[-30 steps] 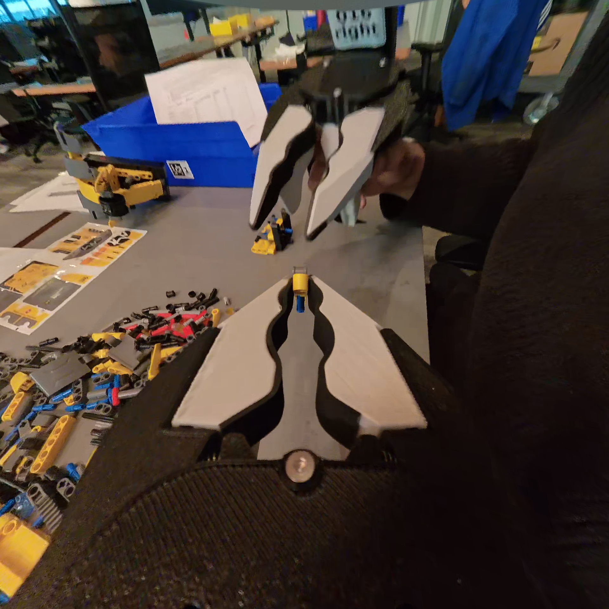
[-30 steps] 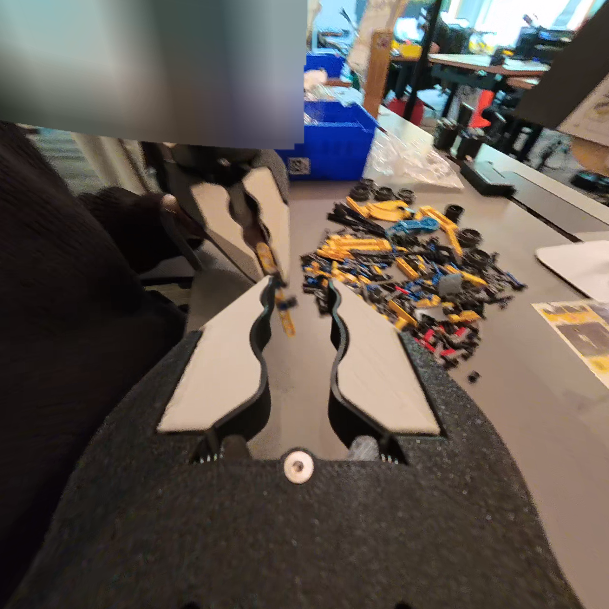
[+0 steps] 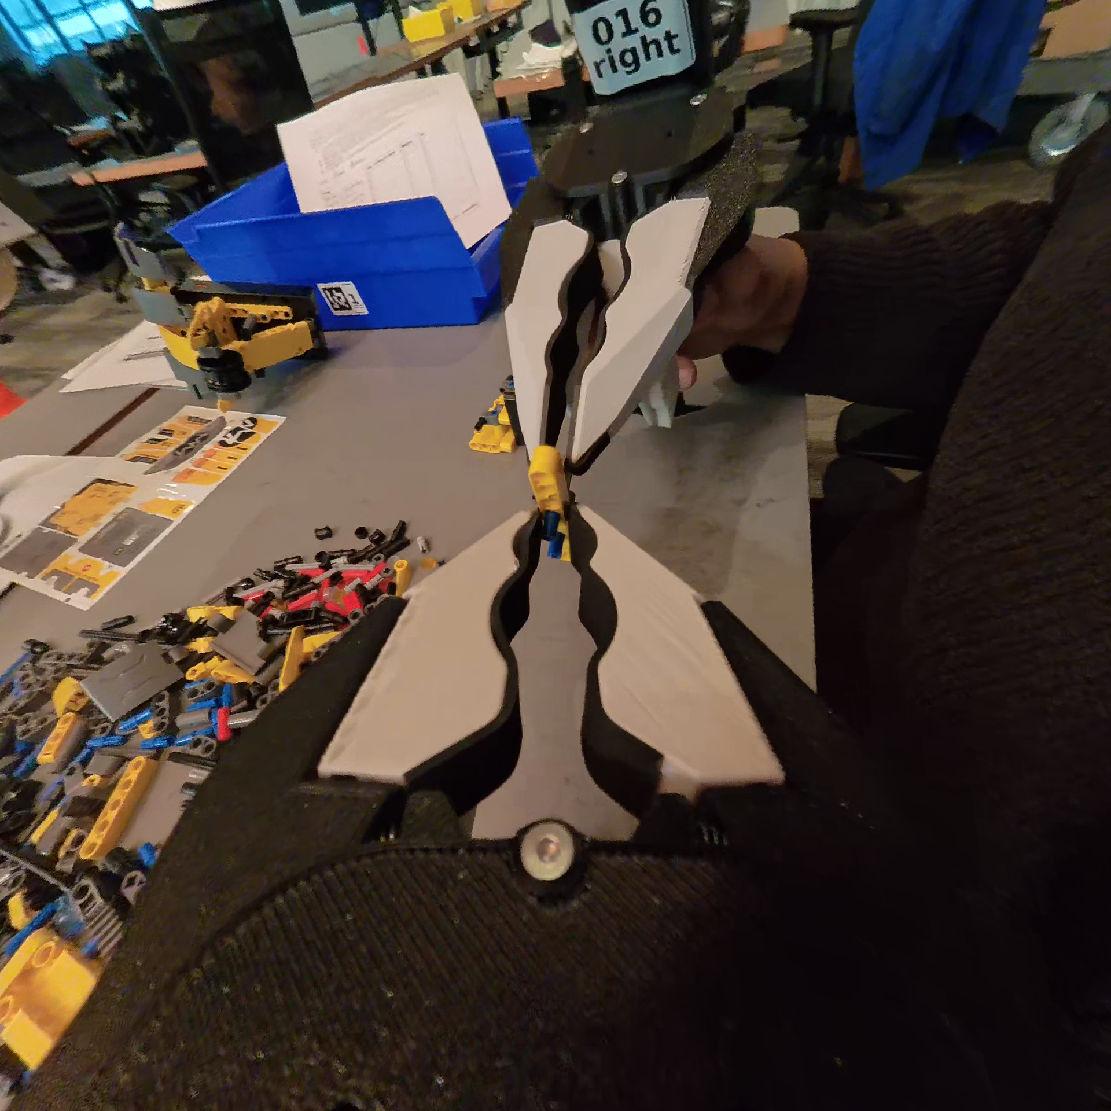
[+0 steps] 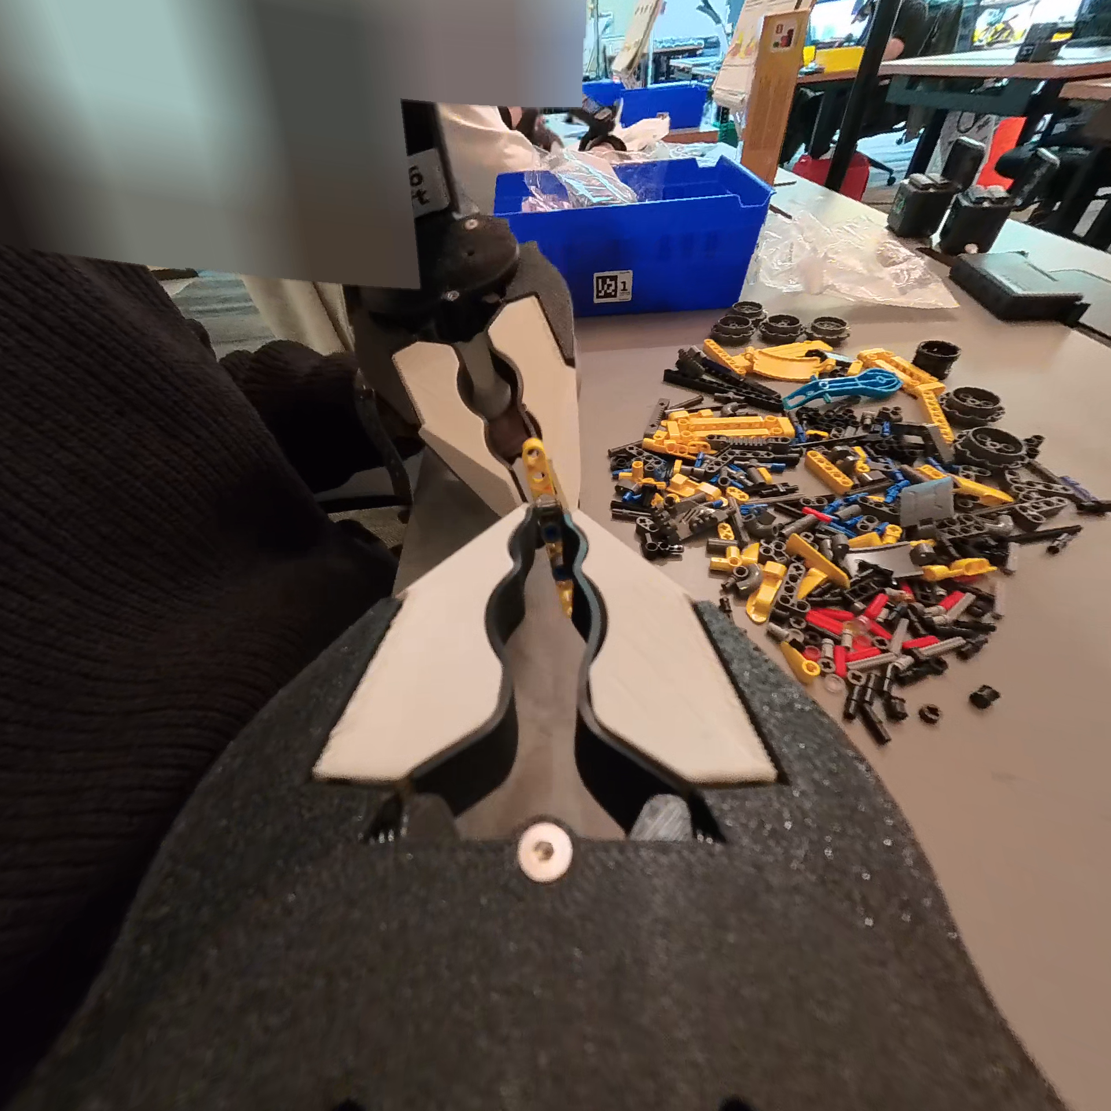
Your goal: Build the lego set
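A small yellow beam with blue pins (image 3: 546,478) hangs in the air above the grey table (image 3: 385,433), gripped from both ends. My left gripper (image 3: 550,518) is shut on its near end, with a blue pin showing between the fingers. My right gripper (image 3: 556,460) comes down from above and is shut on the far end. In the right wrist view the beam (image 4: 537,466) runs from the left gripper (image 4: 532,478) into my right gripper (image 4: 550,514), whose fingers are closed on it. A hand holds the right gripper.
A pile of loose yellow, black, blue and red parts (image 3: 180,679) lies left of the grippers, and shows in the right wrist view (image 4: 841,511). A blue bin (image 3: 336,252), a partly built yellow model (image 3: 222,336), printed sheets (image 3: 120,499) and a small yellow sub-assembly (image 3: 493,433) stand behind. Less than 4 cm separates the two grippers' tips.
My right gripper was open and apart from the beam; it has come to the left gripper's tip and closed on the beam. The left gripper stays shut on it.
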